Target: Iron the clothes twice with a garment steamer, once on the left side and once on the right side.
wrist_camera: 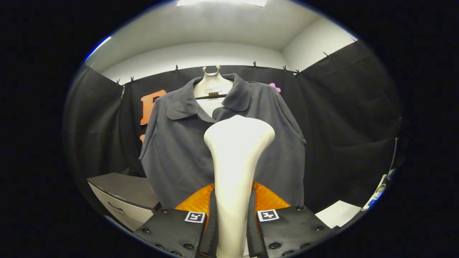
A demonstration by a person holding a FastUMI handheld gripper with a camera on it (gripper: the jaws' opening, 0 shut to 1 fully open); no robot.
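A dark grey collared shirt (pixel 179 150) hangs on a white hanger (pixel 212 80) in front of the black booth wall. My gripper (pixel 232 215) is shut on the white garment steamer (pixel 236 150), both fingers pressing on its handle. The steamer's wide head points up and forward, in front of the shirt's middle, just below the collar. I cannot tell whether the head touches the cloth. The shirt's centre is hidden behind the steamer.
A grey cabinet (pixel 122 193) with a drawer stands low to the left of the shirt. A white sheet (pixel 339 213) lies low to the right, beyond the fingers. Black cloth walls close in behind and on both sides.
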